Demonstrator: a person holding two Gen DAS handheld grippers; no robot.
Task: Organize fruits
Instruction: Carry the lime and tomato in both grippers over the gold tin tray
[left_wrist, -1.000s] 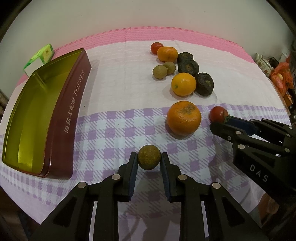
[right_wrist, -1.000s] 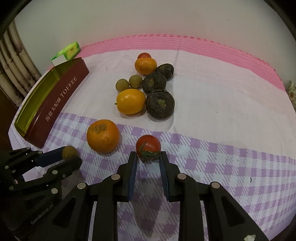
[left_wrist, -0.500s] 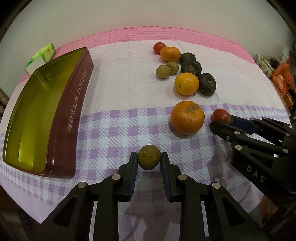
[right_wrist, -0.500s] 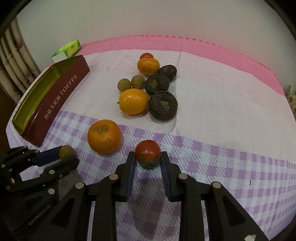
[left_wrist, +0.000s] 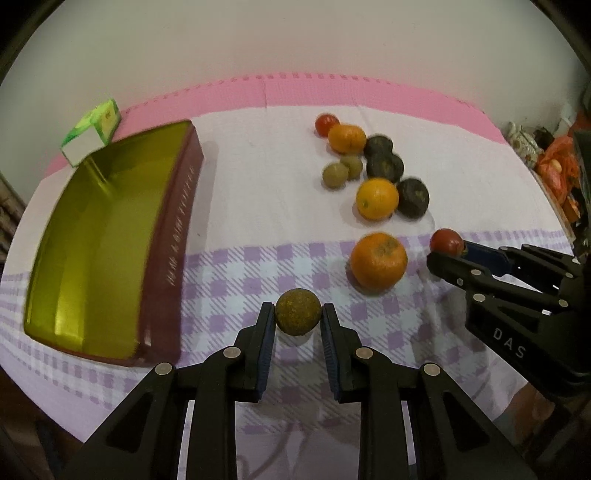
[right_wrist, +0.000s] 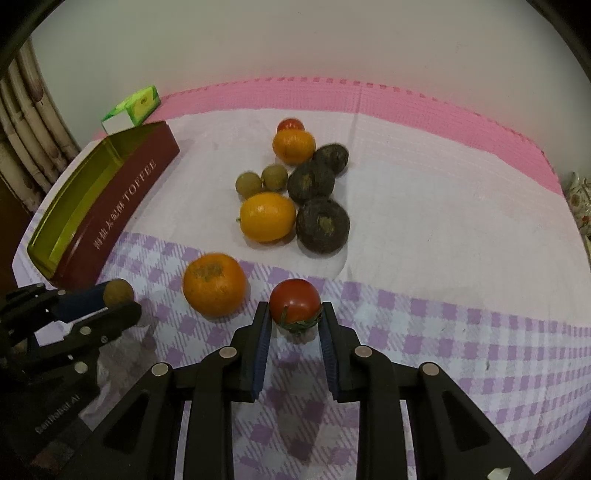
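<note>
Left gripper (left_wrist: 297, 317) clamps a round brown fruit (left_wrist: 297, 312); right gripper (right_wrist: 294, 314) clamps a tomato (right_wrist: 294, 301), stem down

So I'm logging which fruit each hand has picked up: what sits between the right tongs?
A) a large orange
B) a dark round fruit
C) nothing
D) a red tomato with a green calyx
D: the right tongs are shut on the red tomato, its green calyx showing below, while the large orange lies on the cloth beside them.
</note>
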